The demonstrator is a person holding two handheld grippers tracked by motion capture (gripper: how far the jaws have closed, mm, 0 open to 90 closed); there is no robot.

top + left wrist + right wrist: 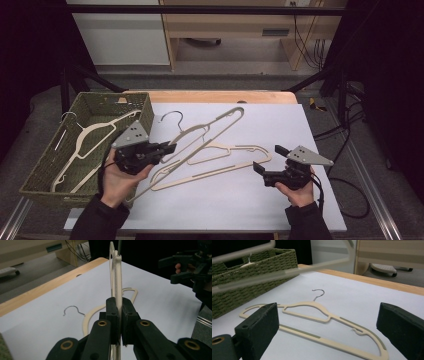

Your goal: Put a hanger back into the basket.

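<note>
Lifted hanger (pixel 200 145): pinched by its bar in the left gripper (pixel 167 148), jaws pressed tight on it; raised off the sheet near the left edge, tilted, prob. for transfer to the basket (pixel 145 112) at the left edge, where one hanger (pixel 87 135) lies already. Second hanger (pixel 324 317) is left flat at mid-sheet w/ hook toward the far edge. Right gripper (pixel 267 160): jaws spread wide, nothing between, held low near the right edge. Surface: white sheet (pixel 280 130) over a wooden table (pixel 220 96). Room: dark frame, grey floor, cables, pale cabinets behind.
</note>
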